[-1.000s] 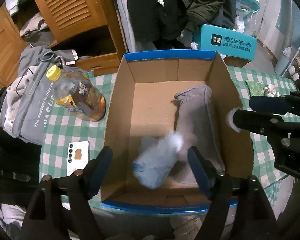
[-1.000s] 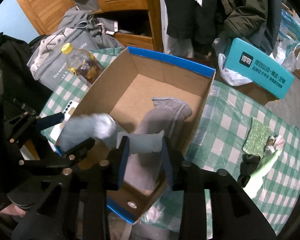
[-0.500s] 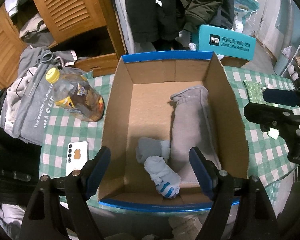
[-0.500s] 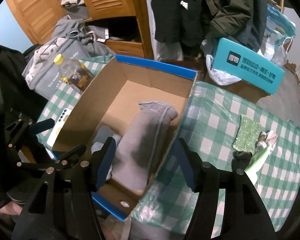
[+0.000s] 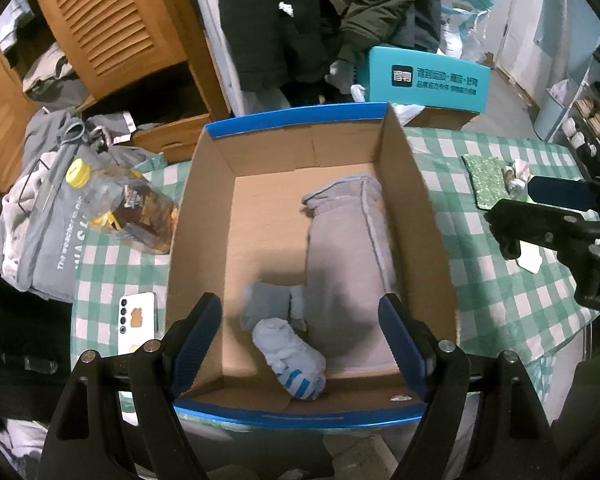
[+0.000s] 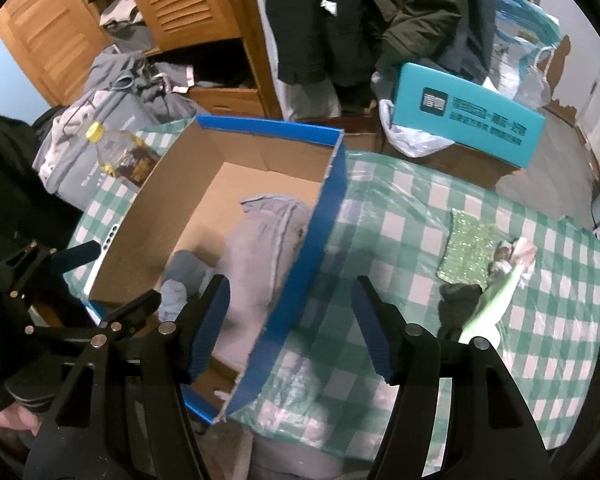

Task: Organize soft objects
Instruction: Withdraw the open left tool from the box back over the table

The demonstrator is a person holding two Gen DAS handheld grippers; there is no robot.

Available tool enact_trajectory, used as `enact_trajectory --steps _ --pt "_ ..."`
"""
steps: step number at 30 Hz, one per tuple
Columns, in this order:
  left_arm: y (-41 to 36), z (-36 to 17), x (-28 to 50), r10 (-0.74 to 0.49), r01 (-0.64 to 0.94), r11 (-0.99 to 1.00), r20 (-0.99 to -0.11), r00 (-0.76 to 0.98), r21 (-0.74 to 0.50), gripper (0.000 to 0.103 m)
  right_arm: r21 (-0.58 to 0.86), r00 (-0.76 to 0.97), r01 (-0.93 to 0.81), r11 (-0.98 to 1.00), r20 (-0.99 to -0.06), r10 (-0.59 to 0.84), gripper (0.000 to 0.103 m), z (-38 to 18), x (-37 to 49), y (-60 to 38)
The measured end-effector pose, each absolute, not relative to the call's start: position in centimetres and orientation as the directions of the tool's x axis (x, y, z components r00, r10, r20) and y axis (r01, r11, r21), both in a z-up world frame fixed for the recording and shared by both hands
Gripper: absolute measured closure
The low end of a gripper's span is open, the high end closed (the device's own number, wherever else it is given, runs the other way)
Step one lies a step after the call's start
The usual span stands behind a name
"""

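Both grippers, left gripper (image 5: 300,332) and right gripper (image 6: 290,320), are held spread and empty above the cardboard box (image 5: 428,208).
Inside, a white sock (image 5: 290,356) with blue stripes is seen rolled beside folded grey cloth (image 5: 344,256).

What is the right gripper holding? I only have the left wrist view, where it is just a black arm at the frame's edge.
Observer: Nothing. In the right wrist view the right gripper is open; its jaws have just been opening and nothing is between them.
Operator: What is under it?
Observer: The blue-edged right wall of the brown cardboard box; the gripper hangs above that wall.
Operator: Are any soft things left outside the box?
Observer: Yes. A dark crumpled cloth lies on the green-checked tablecloth, just in front of the glittery green cloth. In your view the gripper arm hides it.
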State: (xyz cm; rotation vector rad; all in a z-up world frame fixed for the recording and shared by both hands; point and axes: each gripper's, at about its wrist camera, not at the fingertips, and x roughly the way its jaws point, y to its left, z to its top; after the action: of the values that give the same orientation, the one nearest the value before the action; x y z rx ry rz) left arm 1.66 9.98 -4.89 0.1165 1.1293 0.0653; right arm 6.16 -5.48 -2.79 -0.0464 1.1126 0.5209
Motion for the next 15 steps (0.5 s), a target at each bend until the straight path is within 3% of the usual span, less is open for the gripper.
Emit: enact_trajectory --steps 15 --pt "5.0 -4.4 2.3 0.104 0.086 0.984 -0.893 0.437 0.157 0.021 0.228 0.361 -0.334 0.915 -0.865 0.348 0.039 -3.5 5.9 -11.5"
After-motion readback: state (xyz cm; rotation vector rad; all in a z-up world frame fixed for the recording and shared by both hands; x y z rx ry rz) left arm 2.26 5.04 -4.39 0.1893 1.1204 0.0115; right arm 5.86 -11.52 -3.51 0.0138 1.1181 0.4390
